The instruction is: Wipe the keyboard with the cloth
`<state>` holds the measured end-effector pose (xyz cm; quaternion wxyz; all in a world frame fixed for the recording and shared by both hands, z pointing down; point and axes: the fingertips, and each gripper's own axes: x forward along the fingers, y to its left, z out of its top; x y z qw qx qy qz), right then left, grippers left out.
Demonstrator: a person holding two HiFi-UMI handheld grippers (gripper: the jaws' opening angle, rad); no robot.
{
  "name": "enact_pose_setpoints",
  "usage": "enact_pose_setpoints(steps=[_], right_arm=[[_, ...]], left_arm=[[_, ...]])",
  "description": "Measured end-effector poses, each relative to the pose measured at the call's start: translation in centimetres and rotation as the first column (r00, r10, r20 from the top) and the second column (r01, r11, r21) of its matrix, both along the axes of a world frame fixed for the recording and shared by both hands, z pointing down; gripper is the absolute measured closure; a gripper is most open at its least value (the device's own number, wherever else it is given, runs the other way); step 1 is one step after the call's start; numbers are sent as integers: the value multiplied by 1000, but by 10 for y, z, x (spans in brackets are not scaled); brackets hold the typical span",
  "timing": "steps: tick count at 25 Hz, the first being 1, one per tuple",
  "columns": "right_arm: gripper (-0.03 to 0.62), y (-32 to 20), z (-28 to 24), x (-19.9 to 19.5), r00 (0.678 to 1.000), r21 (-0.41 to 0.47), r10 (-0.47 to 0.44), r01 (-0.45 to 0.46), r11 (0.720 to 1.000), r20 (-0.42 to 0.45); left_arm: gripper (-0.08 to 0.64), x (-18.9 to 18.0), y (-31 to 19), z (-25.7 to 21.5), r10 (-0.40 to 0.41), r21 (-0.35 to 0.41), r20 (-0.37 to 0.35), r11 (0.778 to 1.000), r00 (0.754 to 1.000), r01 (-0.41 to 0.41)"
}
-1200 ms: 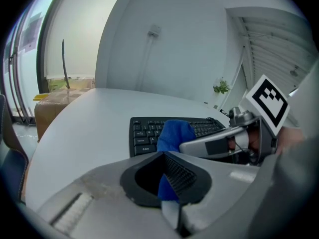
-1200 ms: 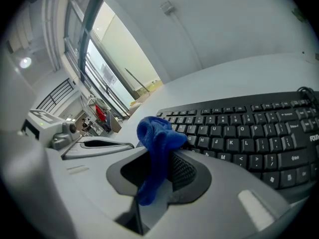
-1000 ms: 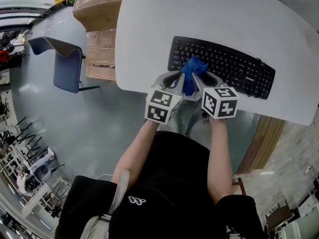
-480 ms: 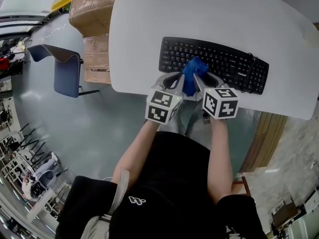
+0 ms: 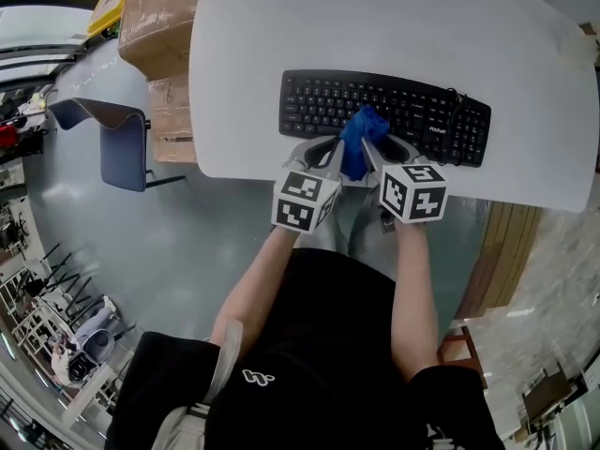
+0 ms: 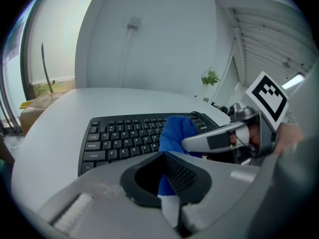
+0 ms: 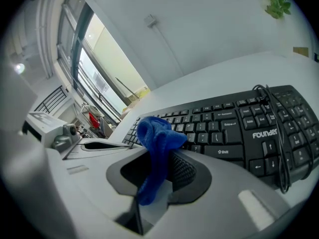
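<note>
Wiping judged barely begun: cloth (image 5: pixel 361 137) is pinched by left gripper (image 6: pixel 167 190) and right gripper (image 7: pixel 149 193) together, bunched over near edge of keyboard (image 5: pixel 412 111). Next, it is to be pressed onto keys and dragged.

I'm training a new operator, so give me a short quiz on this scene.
1. True or false: the left gripper and right gripper both grip the cloth.
2. The cable lies across the keyboard's: A) right end, B) left end, C) middle.
3. Fill in: the cloth is ___ in colour.
Key: 1 true; 2 A; 3 blue.
</note>
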<state>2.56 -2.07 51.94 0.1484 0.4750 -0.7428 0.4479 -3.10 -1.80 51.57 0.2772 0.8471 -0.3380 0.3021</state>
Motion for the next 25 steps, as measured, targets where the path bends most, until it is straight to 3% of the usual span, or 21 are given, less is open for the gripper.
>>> enact_pose_setpoints(steps=[25], right_arm=[[494,24,-2,73,999,-18,22,-23,1000,-31]], left_arm=[[561,75,20,5,27,-9,-21,1000,999,-27]])
